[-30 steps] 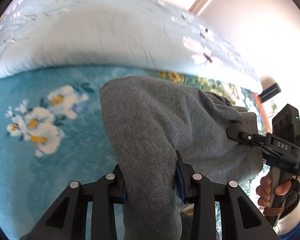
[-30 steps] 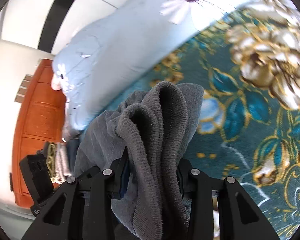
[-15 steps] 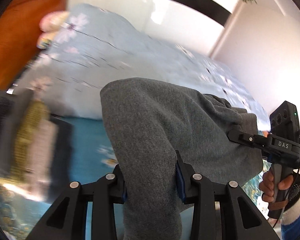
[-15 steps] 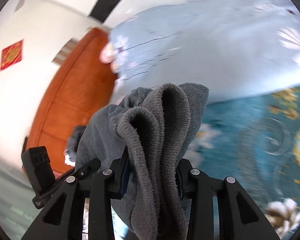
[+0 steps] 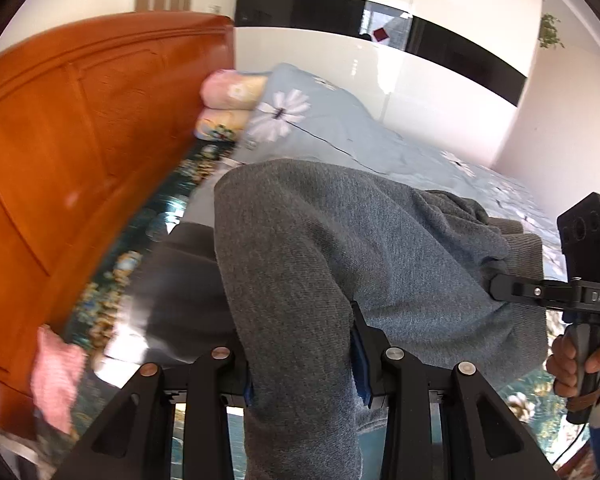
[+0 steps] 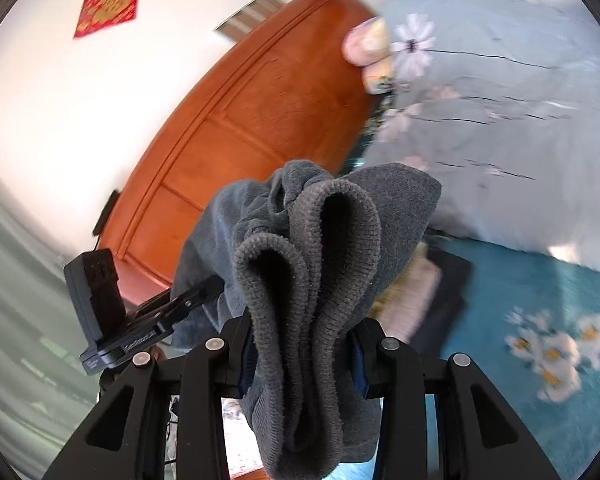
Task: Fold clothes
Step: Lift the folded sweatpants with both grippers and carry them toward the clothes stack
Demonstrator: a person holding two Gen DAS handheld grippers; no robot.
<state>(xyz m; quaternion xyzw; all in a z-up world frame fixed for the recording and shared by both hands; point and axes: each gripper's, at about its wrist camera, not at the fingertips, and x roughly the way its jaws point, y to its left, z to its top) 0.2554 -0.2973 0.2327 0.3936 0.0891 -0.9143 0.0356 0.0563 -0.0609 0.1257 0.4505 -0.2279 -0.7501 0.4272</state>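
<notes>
Both tools (image 5: 300, 364) (image 6: 302, 356) clamped on grey garment (image 5: 340, 248), above bed (image 5: 380, 140).

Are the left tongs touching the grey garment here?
Touching. The left wrist view shows the left tongs with both pads pressed against a bunched fold of the grey garment.

One grey garment (image 5: 340, 264) hung clamped between two grippers, left (image 5: 302, 364) and right (image 6: 302, 354). Beyond them stood one wooden headboard (image 5: 80, 160), two rolled pillows (image 5: 232, 100) and one blue quilt (image 6: 500, 100).
</notes>
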